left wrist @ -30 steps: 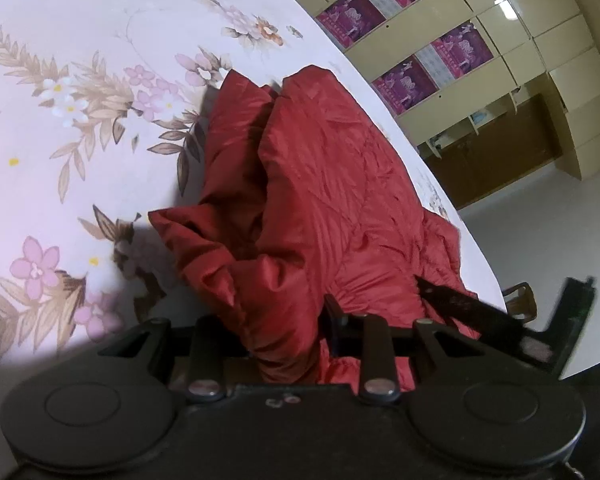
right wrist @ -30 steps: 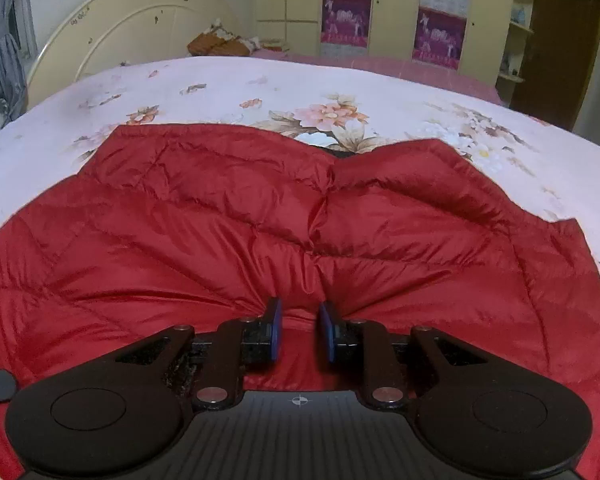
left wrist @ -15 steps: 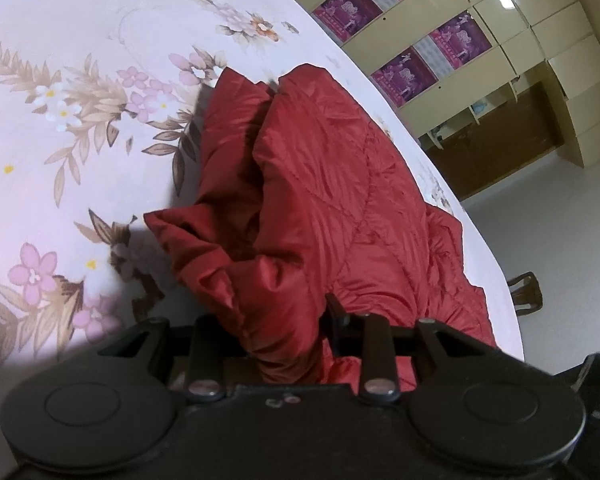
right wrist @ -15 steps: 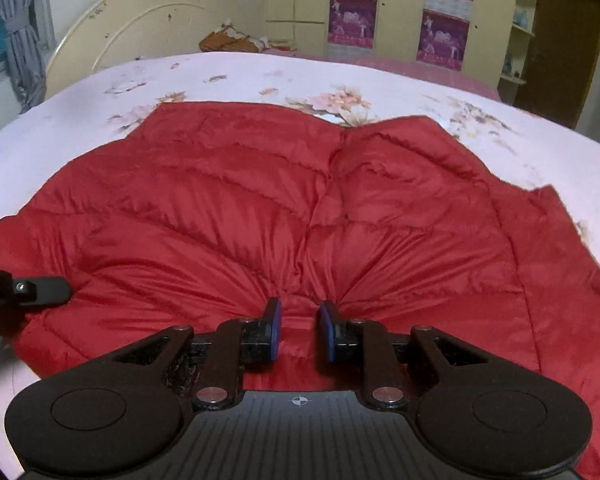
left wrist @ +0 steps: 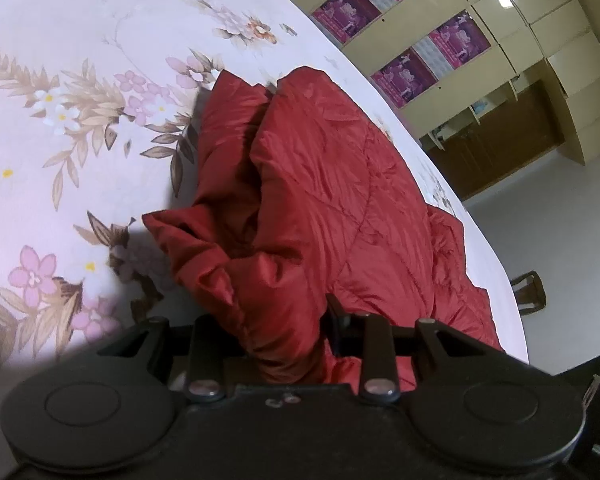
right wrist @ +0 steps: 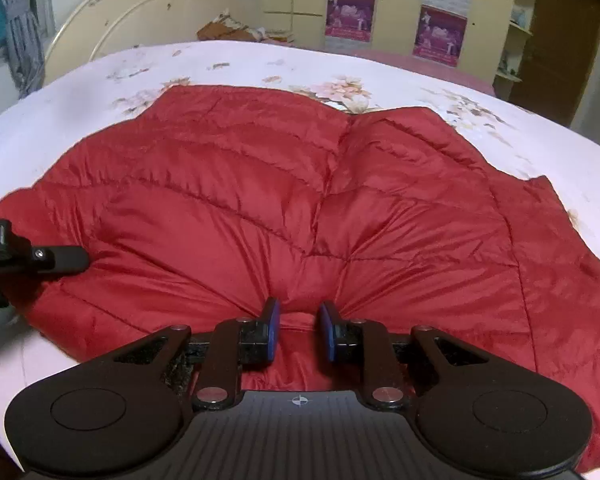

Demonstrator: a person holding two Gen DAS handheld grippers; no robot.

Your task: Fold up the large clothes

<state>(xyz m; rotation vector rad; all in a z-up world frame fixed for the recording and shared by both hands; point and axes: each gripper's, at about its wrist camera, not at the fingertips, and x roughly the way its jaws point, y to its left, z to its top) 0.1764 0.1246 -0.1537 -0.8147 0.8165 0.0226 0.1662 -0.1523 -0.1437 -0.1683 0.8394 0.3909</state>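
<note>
A red quilted puffer jacket lies spread on a floral bedsheet. My right gripper is shut on the jacket's near hem, and creases fan out from between its blue pads. In the left wrist view the jacket is bunched into a tall fold on the sheet. My left gripper is shut on that fold, and the cloth hides its fingertips. The left gripper also shows at the left edge of the right wrist view, at the jacket's side.
A cream headboard and a brown heap are at the bed's far end. Cream wardrobes with purple posters line the wall. The bed's edge drops to a pale floor where a dark stool stands.
My right gripper has drawn the hem sideways away from the left one, and the jacket lies more spread. It has left the left wrist view; the left gripper has entered the right wrist view.
</note>
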